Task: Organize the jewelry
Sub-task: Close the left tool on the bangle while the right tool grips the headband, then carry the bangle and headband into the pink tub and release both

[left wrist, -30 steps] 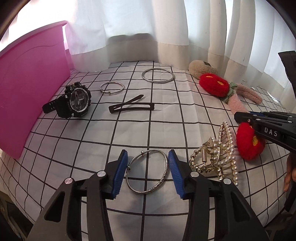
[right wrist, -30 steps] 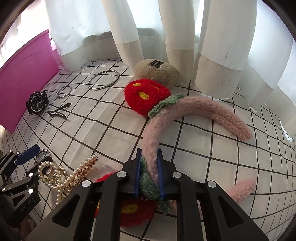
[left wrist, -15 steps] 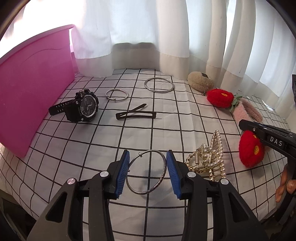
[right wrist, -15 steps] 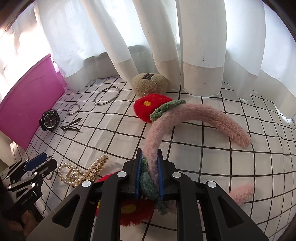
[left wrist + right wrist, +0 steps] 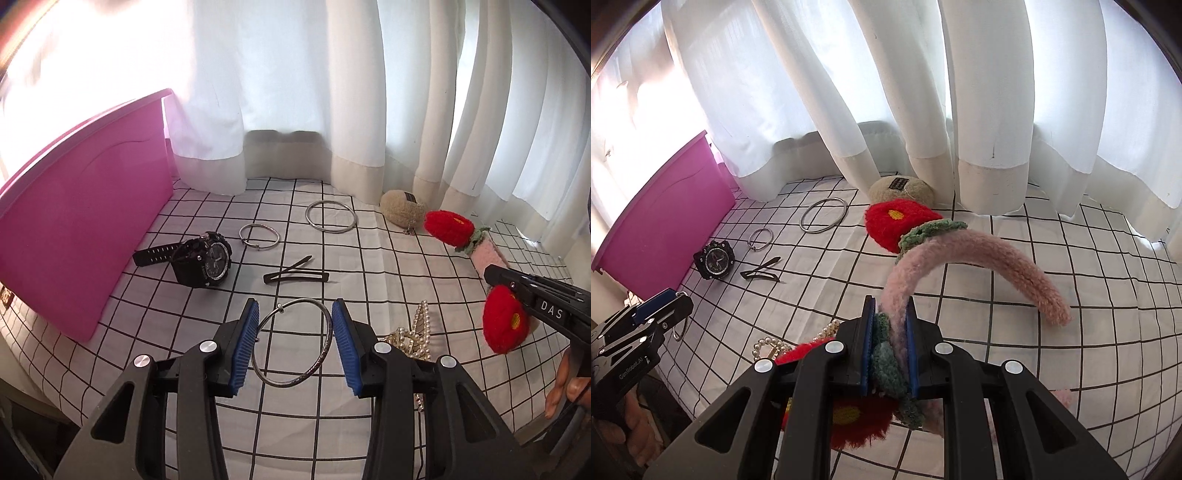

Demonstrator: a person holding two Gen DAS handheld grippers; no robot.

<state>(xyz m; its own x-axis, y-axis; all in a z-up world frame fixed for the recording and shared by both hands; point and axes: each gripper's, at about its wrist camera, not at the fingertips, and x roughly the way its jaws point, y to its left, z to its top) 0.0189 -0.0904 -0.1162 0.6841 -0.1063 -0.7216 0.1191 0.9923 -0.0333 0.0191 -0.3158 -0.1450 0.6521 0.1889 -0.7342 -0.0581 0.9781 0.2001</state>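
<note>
- The left gripper [image 5: 294,341] has its blue pads pressed on either side of a thin silver bangle [image 5: 293,341], which hangs in its grip above the checked cloth [image 5: 184,332].
- The right gripper [image 5: 889,349] is clamped tight on a fuzzy pink headband [image 5: 960,254], biting the band where a green knitted leaf sits; the band arches away from the jaws and its far end curves down toward the cloth.
- Under the right gripper one red knitted flower [image 5: 849,417] dangles from the band, and a second red flower [image 5: 897,221] rides farther along it.
- Just beside both grippers a pearl hair claw [image 5: 417,332] lies on the cloth.
- Farther out lie a black hair clip [image 5: 295,275] and a black wristwatch [image 5: 199,260], near each other.
- Beyond them are a small silver hoop [image 5: 258,236] and a larger silver ring [image 5: 331,216], apart from one another.
- A beige fuzzy pouch [image 5: 402,210] sits at the foot of the white curtain [image 5: 295,92].
- A pink bin [image 5: 74,229] stands on the left edge of the cloth, near the watch.
</note>
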